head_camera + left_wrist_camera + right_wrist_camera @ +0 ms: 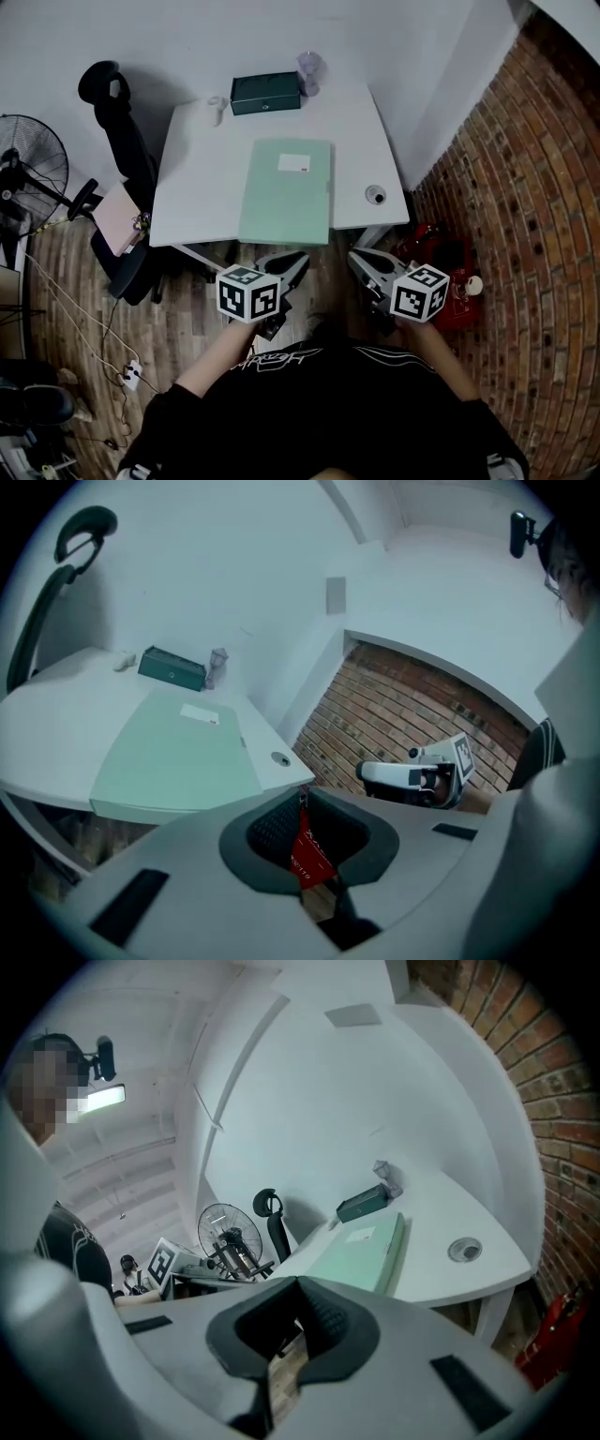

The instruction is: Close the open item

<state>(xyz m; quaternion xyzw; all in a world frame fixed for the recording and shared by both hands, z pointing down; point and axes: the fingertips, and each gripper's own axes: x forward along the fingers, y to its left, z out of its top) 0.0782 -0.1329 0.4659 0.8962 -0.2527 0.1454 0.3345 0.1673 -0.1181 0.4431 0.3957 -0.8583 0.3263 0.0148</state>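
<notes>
Evidently little remains to be done. The left hand-held gripper (292, 262) is held short of the bench (187, 202), near the body. Its jaws are together on nothing; a red printed surface shows through the slit behind them, apparently lying beyond.

At centre, the green folder (286, 190) lies flat on the bench with its cover down. The closing is judged complete, and nothing further appears outstanding. Its long axis runs from the near bench edge, which it seems to overhang slightly, away toward the far wall. The white label (293, 163) sits at the far end, short of a dark box (265, 94).

The right hand-held gripper (364, 262) is likewise clear of the bench, with its jaws together and empty.
</notes>
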